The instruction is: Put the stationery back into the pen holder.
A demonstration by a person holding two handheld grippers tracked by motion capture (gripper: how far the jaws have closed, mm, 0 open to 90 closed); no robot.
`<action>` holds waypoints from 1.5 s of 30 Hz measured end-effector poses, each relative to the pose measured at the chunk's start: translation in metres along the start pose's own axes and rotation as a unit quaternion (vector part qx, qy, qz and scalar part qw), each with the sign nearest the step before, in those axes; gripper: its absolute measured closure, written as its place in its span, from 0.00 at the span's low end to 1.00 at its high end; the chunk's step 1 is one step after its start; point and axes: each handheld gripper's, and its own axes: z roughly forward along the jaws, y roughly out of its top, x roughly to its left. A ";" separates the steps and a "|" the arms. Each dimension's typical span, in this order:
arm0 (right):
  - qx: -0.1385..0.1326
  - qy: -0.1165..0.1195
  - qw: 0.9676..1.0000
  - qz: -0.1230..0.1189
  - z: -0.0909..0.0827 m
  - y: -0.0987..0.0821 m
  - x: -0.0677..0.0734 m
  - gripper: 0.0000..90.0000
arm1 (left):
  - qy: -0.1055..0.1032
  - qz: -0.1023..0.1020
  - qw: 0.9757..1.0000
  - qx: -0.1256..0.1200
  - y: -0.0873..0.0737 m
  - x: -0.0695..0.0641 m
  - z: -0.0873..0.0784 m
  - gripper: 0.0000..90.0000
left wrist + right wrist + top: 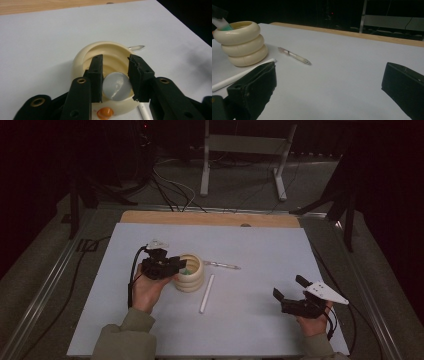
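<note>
A cream holder point(190, 272) made of three stacked rings stands left of the table's middle. My left gripper point(180, 265) reaches over its rim from the left. In the left gripper view the jaws press on both sides of a round, pale grey-white cylinder point(116, 86), seen end-on above the holder's mouth point(82, 57). The right gripper view shows that cylinder point(222, 23) as white with a teal band, slanting into the holder point(242, 42). My right gripper point(289, 287) rests at the front right, open, with nothing between its jaws point(329, 82).
A clear pen point(222, 265) lies just right of the holder. A long white stick point(206, 293) lies in front of it, near the holder's base. The white sheet point(260, 245) covers the table, with a wooden edge point(210, 218) at the back.
</note>
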 end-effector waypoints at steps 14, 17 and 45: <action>-0.001 0.001 1.000 0.000 0.000 0.000 0.000 0.00 | 0.013 -0.005 0.999 -0.037 -0.001 0.004 -0.002 0.37; 0.000 0.000 1.000 0.000 0.000 0.000 0.000 0.00 | 0.026 -0.007 0.998 -0.053 -0.001 0.005 -0.007 0.25; 0.001 0.001 1.000 -0.001 0.001 -0.001 0.000 0.00 | 0.044 0.009 0.989 -0.140 -0.042 0.047 -0.062 0.00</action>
